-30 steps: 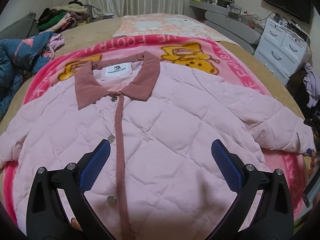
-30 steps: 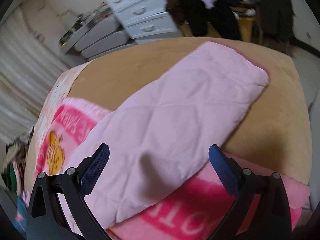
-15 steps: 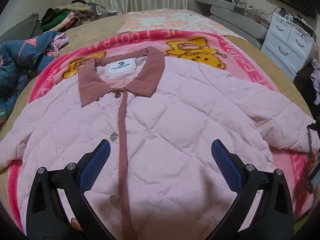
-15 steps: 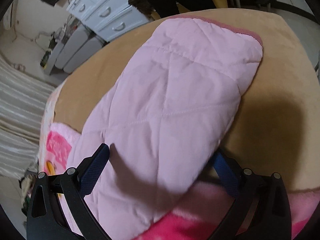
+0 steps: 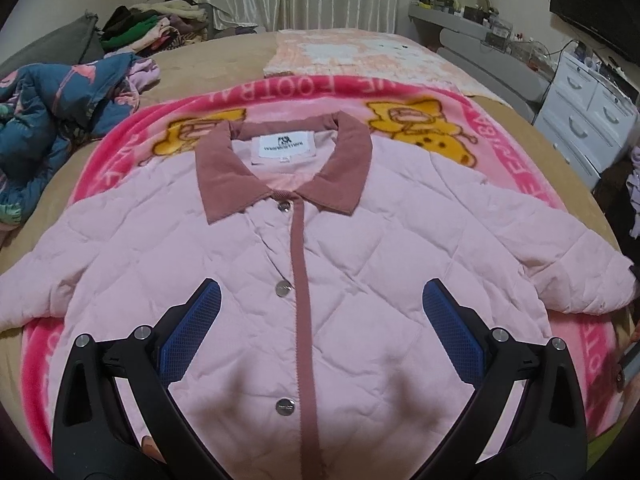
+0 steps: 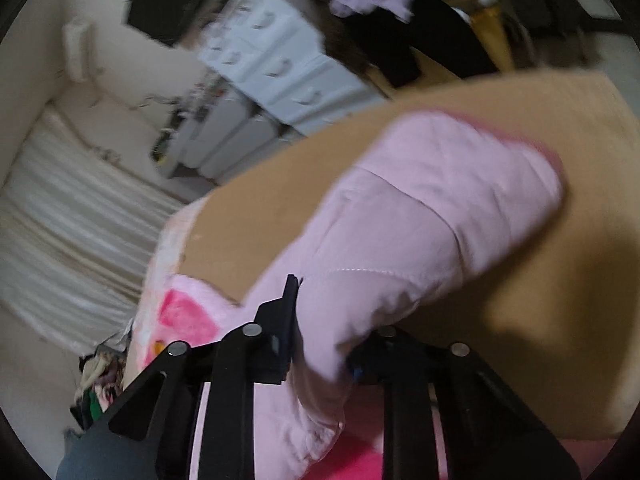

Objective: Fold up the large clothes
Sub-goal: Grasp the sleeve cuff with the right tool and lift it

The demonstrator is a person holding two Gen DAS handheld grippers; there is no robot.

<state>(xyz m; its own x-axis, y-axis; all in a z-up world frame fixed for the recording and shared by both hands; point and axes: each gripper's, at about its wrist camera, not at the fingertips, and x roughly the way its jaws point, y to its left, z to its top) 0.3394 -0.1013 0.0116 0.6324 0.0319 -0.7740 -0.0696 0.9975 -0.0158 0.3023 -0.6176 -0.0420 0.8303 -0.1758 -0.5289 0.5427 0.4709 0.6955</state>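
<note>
A pink quilted jacket (image 5: 360, 264) with a dusty-rose collar lies face up and buttoned on a pink cartoon blanket (image 5: 532, 184). Both sleeves are spread out. My left gripper (image 5: 320, 324) is open and hovers above the jacket's lower front, straddling the button placket. In the right wrist view my right gripper (image 6: 320, 340) is shut on the jacket's right sleeve (image 6: 440, 216), pinching it part way along. The sleeve's cuff end lies beyond the fingers on the tan bedspread (image 6: 560, 320).
A crumpled blue patterned garment (image 5: 48, 100) lies at the bed's left side. A heap of clothes (image 5: 152, 28) sits at the far left corner. A white drawer unit (image 5: 592, 112) stands right of the bed. A pale printed blanket (image 5: 352, 52) lies beyond the pink one.
My right gripper has closed on the sleeve, which was lying loose between open fingers before. The left gripper has drifted left over the jacket front and stays open.
</note>
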